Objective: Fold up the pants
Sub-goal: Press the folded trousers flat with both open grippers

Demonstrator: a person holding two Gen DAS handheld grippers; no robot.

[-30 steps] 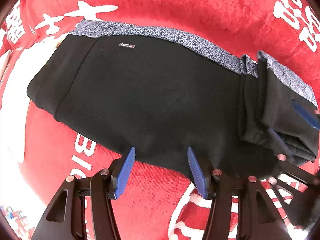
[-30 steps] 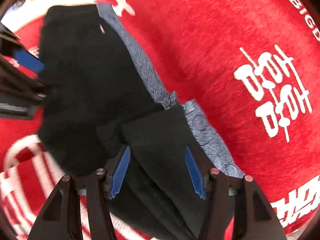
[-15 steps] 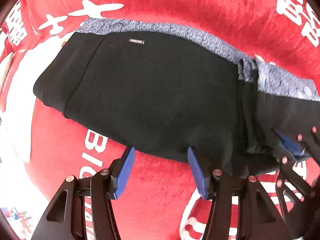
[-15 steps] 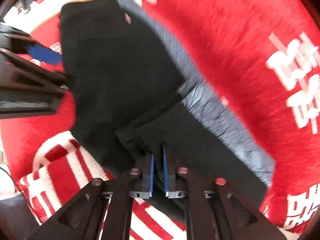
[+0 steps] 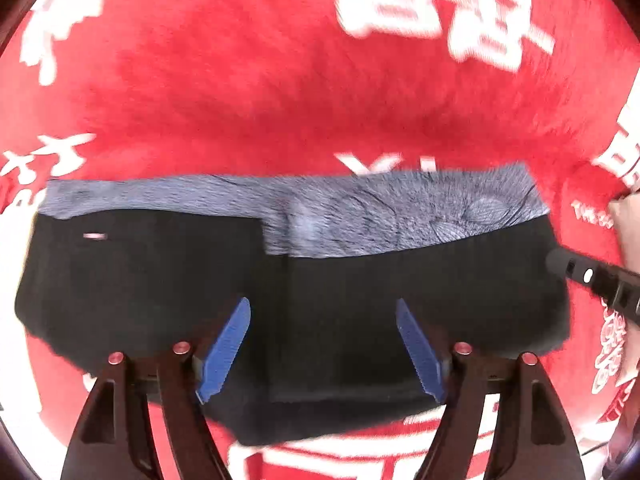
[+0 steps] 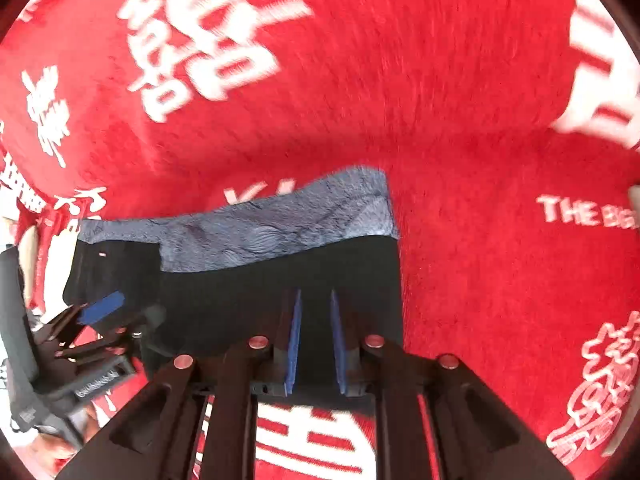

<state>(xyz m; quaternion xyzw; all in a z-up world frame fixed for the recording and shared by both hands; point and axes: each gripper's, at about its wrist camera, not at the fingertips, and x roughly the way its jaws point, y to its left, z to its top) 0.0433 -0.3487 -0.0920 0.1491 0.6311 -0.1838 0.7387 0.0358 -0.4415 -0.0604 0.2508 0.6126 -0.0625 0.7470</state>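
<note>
Black, soft pants [image 5: 320, 292] are judged limp; a hem corner should be pinched. The left gripper [image 5: 324, 344] has just been opening, empty. The right gripper [image 6: 316, 344], nearly closed, seems empty.

The left gripper [image 5: 323, 350], at the bottom of its own view, has two black skeletal arms with triangular cut-outs, copper-coloured round rivets [image 5: 462, 347] at the pivots, and blue serrated fingers [image 5: 226, 350] angled outward. The right gripper [image 6: 315, 346], at the bottom of its view, is built alike: black linkages, four copper rivets, thin blue pads [image 6: 292, 344] seen edge-on. At the lower left of the right view the left gripper's black body carries small white lettering, too blurred to read.
</note>
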